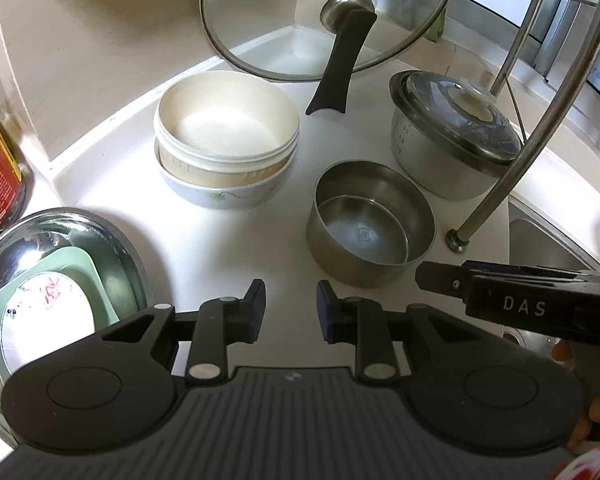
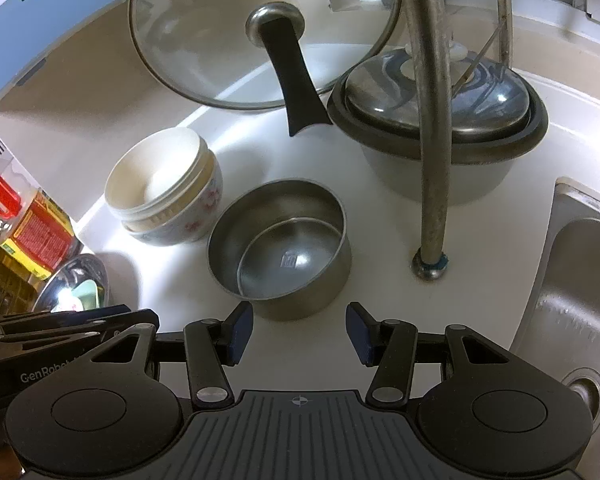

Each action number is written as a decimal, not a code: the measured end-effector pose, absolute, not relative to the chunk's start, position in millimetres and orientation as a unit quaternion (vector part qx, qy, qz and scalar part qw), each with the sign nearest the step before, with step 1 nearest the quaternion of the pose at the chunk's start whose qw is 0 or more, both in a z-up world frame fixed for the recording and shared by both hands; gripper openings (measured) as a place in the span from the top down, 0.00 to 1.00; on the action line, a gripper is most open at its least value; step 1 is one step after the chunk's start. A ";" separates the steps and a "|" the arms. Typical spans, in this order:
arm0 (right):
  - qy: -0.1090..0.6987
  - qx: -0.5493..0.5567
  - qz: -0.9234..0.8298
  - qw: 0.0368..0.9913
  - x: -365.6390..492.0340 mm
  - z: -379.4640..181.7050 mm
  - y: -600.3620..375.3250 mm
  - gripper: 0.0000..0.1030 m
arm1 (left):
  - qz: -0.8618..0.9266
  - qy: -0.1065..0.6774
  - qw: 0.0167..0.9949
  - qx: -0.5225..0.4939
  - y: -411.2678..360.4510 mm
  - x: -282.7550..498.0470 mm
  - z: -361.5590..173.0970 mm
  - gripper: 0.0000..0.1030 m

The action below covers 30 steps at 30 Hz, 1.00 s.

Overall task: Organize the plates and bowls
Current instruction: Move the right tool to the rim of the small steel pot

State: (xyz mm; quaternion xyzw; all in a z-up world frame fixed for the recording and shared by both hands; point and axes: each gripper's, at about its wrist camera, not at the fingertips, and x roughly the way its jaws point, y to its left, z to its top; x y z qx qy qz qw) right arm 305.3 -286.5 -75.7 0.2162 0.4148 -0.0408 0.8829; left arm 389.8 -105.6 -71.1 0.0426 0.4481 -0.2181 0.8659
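Two nested steel bowls (image 1: 370,222) (image 2: 280,246) stand on the white counter, the smaller inside the larger. A cream bowl sits stacked in a floral bowl (image 1: 224,152) (image 2: 166,190) to their left. A large steel basin (image 1: 56,280) at the left holds a green square plate and a white dish. My left gripper (image 1: 291,308) is open and empty above the bare counter, between the basin and the steel bowls. My right gripper (image 2: 299,332) is open and empty just in front of the steel bowls; its body shows in the left wrist view (image 1: 520,300).
A glass lid with a black handle (image 1: 324,20) (image 2: 264,32) leans at the back. A lidded steel pot (image 1: 452,132) (image 2: 440,120) stands behind a metal rack leg (image 1: 458,236) (image 2: 430,264). The sink (image 2: 580,300) lies at the right. Bottles (image 2: 28,232) stand at the left.
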 end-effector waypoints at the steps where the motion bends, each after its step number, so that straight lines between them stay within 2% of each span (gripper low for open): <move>1: 0.414 0.217 -0.042 0.883 305.6 -75.6 -287.2 0.50 | -0.219 0.447 0.866 0.042 -106.3 390.4 -71.0 0.77; 30: 0.380 0.219 -0.072 0.896 327.2 -82.9 -295.2 0.50 | -0.246 0.421 0.872 0.040 -135.7 423.2 -79.0 0.77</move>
